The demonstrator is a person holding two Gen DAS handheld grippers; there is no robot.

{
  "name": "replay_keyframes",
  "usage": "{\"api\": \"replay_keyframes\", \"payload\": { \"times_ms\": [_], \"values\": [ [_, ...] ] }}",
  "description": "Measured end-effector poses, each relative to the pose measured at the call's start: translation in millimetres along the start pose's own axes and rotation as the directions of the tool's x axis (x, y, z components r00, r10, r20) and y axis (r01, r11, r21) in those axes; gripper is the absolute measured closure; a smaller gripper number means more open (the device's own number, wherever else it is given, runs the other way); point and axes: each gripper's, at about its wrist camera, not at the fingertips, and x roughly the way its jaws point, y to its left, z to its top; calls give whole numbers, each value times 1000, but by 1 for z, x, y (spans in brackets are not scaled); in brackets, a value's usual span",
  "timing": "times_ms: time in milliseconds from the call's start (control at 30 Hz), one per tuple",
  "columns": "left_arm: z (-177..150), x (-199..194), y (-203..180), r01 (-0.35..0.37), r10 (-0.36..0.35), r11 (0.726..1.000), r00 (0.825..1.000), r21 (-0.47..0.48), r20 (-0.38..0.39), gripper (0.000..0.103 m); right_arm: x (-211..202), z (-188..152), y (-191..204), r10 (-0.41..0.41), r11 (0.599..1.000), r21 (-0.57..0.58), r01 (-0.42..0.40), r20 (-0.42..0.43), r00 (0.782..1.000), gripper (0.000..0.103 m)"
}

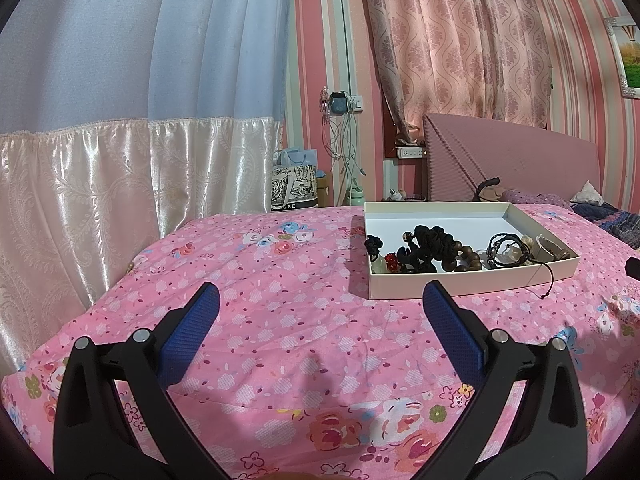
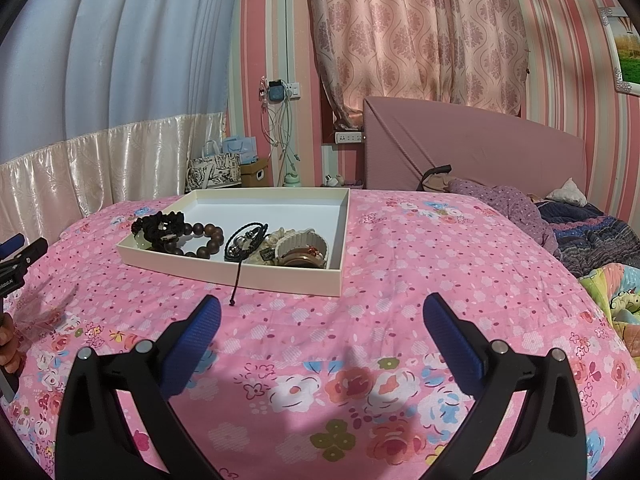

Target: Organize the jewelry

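Both claws wait, spread and empty, over the pink floral bedspread [image 1: 304, 300], short of the jewelry tray.

Left wrist view: the left gripper [image 1: 320, 312] has its blue pads [image 1: 192, 332] wide apart, holding and touching nothing. The white tray [image 1: 472, 280] lies at two o'clock, near but apart from the fingers, with a black scrunchie [image 1: 430, 240], brown wooden bead bracelet [image 1: 466, 258] and black cord bracelet [image 1: 505, 250] heaped along its near side. Right wrist view: the right gripper [image 2: 322, 318] is equally wide open and empty, with the tray [image 2: 292, 276] at eleven o'clock. A cord tail [image 2: 237, 280] hangs over the near wall onto the quilt. The next grasp probably goes best by coming down from above on a single piece at the heap's edge, since the items overlap and a tangled cord could drag its neighbours along.
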Motion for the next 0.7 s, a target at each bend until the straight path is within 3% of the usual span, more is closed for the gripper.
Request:
{"api": "replay_keyframes", "payload": {
  "times_ms": [700],
  "values": [
    [0, 0, 4, -17, 17, 1000, 1000, -20, -11, 3, 0, 0, 0, 0, 1000, 0, 0, 0, 1000, 2]
  ]
}}
